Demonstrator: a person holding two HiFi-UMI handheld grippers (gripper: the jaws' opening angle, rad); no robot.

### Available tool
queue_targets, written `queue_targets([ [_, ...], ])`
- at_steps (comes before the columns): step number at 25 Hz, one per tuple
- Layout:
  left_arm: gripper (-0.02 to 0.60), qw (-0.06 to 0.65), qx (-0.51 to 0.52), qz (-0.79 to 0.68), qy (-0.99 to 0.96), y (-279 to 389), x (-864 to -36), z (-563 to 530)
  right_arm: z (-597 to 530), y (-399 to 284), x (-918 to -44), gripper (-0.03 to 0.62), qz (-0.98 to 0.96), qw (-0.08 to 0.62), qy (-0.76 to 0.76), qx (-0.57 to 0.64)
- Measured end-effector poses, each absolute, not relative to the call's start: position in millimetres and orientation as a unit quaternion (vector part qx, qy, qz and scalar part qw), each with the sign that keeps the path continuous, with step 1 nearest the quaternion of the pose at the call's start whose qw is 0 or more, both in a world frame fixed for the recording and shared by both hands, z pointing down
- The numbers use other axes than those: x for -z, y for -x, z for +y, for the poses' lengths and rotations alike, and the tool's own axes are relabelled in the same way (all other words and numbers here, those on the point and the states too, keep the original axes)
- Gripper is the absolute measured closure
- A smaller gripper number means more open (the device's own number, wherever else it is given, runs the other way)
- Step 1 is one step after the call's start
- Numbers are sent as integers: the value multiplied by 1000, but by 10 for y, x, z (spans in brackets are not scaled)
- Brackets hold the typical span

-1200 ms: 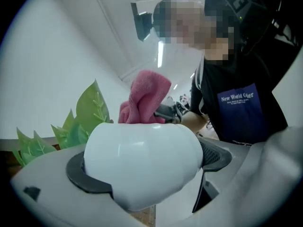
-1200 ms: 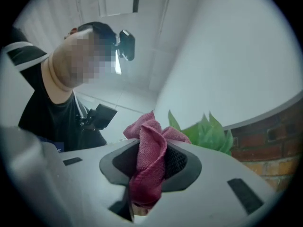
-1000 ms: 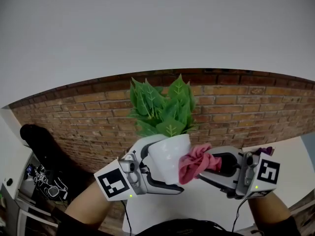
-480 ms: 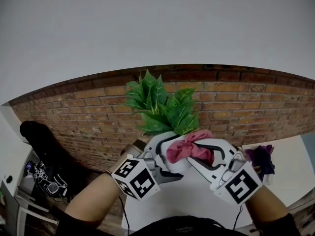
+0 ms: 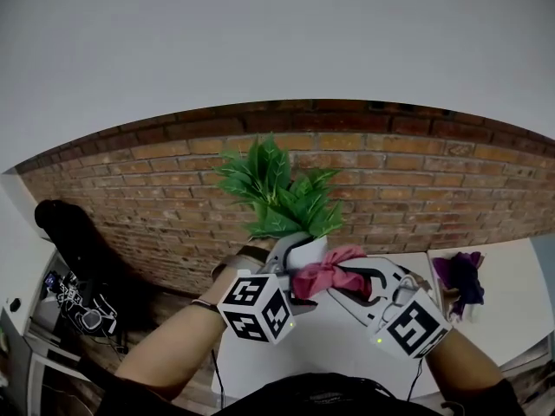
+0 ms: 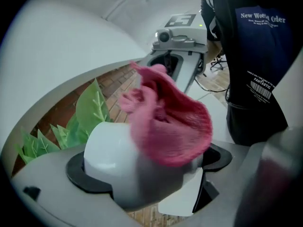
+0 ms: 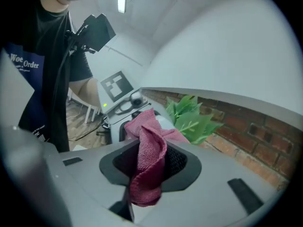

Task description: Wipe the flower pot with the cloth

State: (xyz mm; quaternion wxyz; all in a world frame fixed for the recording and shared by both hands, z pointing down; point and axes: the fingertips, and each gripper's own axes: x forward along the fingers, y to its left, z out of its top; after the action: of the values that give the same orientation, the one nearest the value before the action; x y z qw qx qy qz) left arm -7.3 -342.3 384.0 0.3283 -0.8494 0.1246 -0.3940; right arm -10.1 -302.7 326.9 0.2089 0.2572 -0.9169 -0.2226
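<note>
A white flower pot (image 5: 305, 251) with a green leafy plant (image 5: 277, 191) is held in the air, tilted away from me. My left gripper (image 5: 290, 276) is shut on the flower pot (image 6: 118, 160), its jaws clamped around the pot's wall. My right gripper (image 5: 342, 277) is shut on a pink cloth (image 5: 325, 271), which presses against the pot's side. In the left gripper view the cloth (image 6: 173, 122) covers the pot's near side. In the right gripper view the cloth (image 7: 149, 164) hangs bunched between the jaws, with the green leaves (image 7: 191, 117) beyond it.
A white table (image 5: 347, 345) lies below the grippers, with a purple object (image 5: 460, 280) at its right. A brick wall (image 5: 390, 189) stands behind. Dark equipment (image 5: 74, 310) sits at the lower left on the floor.
Both grippers turned and lifted the pot away from me, so the plant now tilts toward the wall. The cloth slid from the pot's right side across its near face.
</note>
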Motion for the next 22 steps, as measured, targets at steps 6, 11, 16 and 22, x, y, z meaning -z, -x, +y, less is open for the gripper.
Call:
queue_targets([
  [6, 5, 330, 377, 125, 856, 49, -3846, -3419, -3224, 215, -3135, 488, -900, 206, -292, 251],
  [11, 6, 324, 360, 149, 862, 63, -3813, -3502, -3007, 125, -3525, 488, -913, 227, -250, 228],
  [16, 7, 219, 301, 131, 919, 145, -3754, -3508, -3000, 103, -3345, 488, -950, 131, -242, 146],
  [22, 6, 121, 301, 66, 943, -7, -3885, -3374, -3257, 13, -3131, 488, -955, 103, -267, 74],
])
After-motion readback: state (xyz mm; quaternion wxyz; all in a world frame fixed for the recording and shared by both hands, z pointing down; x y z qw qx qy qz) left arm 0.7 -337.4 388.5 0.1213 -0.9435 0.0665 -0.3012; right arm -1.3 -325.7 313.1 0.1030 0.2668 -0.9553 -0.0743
